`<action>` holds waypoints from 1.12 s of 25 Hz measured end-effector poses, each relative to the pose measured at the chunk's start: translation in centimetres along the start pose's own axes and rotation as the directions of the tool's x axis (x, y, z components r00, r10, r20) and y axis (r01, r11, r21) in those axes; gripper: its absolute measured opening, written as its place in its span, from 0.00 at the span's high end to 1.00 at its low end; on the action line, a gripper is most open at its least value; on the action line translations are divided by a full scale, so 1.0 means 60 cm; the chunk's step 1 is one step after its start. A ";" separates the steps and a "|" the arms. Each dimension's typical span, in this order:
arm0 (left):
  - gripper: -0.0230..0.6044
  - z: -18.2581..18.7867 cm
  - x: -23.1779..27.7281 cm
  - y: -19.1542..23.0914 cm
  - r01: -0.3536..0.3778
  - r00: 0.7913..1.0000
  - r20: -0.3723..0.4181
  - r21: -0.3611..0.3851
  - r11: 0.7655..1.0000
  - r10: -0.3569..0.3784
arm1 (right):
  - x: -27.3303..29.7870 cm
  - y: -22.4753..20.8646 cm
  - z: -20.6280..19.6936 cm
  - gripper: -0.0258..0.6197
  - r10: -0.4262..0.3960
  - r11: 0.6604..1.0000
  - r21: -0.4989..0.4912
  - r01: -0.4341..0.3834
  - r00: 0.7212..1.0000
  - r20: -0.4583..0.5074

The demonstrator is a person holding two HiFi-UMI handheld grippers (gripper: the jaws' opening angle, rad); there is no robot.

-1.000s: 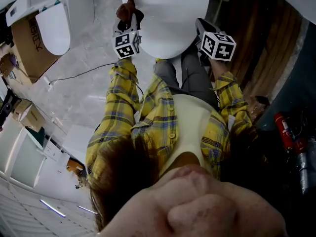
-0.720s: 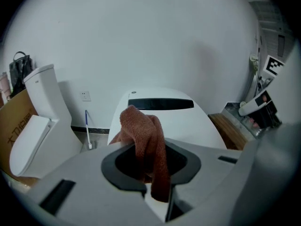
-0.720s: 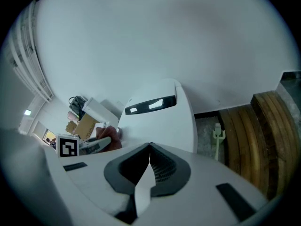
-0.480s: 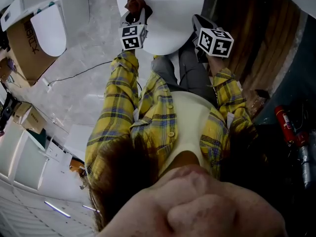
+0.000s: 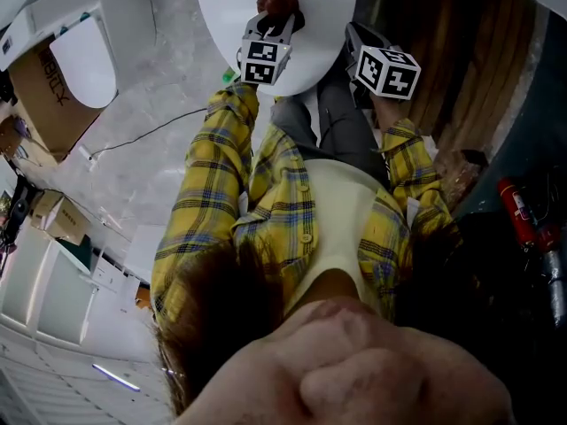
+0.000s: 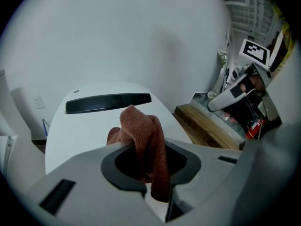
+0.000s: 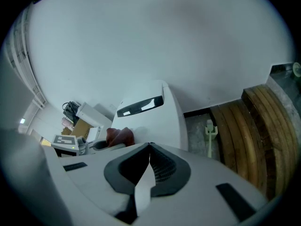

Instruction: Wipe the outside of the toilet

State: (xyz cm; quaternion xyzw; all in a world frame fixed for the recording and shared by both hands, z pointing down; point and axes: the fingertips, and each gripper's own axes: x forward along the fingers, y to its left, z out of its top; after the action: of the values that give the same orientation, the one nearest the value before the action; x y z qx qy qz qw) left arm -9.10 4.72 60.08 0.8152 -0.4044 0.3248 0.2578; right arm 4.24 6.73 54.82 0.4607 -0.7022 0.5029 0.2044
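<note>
A white toilet (image 5: pixel 306 34) with its lid down fills the top of the head view. My left gripper (image 5: pixel 276 18) is shut on a reddish-brown cloth (image 5: pixel 278 1) and presses it onto the lid near its middle. In the left gripper view the cloth (image 6: pixel 143 142) bunches up between the jaws over the lid (image 6: pixel 89 128), short of the dark strip (image 6: pixel 108 102) at the back. My right gripper (image 5: pixel 359 41) hangs at the lid's right edge, shut, with nothing in it. The right gripper view shows the toilet (image 7: pixel 157 119), the cloth (image 7: pixel 120 136) and the left gripper (image 7: pixel 70 145).
A cardboard box (image 5: pixel 40 82) with another white toilet seat (image 5: pixel 89 47) stands on the marble floor at the left. A thin cable (image 5: pixel 151 131) crosses the floor. Curved wooden steps (image 5: pixel 461 78) rise at the right, with a red fire extinguisher (image 5: pixel 514 215) beyond. A white brush (image 7: pixel 210 135) stands beside the toilet.
My left gripper has slid the cloth rightward across the lid, from its left edge towards the middle. The right gripper has barely moved.
</note>
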 end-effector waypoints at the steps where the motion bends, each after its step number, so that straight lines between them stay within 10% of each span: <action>1: 0.81 0.002 0.005 -0.012 0.019 1.000 -0.002 0.010 1.000 -0.019 | -0.001 -0.003 -0.002 0.92 -0.002 1.000 0.004 0.002 1.000 0.001; 20: 0.81 0.054 0.021 -0.149 0.254 0.966 0.036 0.069 0.965 -0.256 | -0.011 -0.033 -0.013 0.92 -0.045 0.997 0.055 0.045 0.999 0.005; 28: 0.81 0.096 -0.049 -0.141 0.186 0.968 0.155 0.082 0.979 -0.196 | -0.023 -0.021 -0.013 0.92 -0.021 0.999 0.025 0.021 1.000 0.005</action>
State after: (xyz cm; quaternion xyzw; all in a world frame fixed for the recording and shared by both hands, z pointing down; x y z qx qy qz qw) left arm -1.59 6.78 52.79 0.8822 -0.3326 0.2443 0.2266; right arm 5.86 7.92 54.76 0.4718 -0.6914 0.5084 0.2021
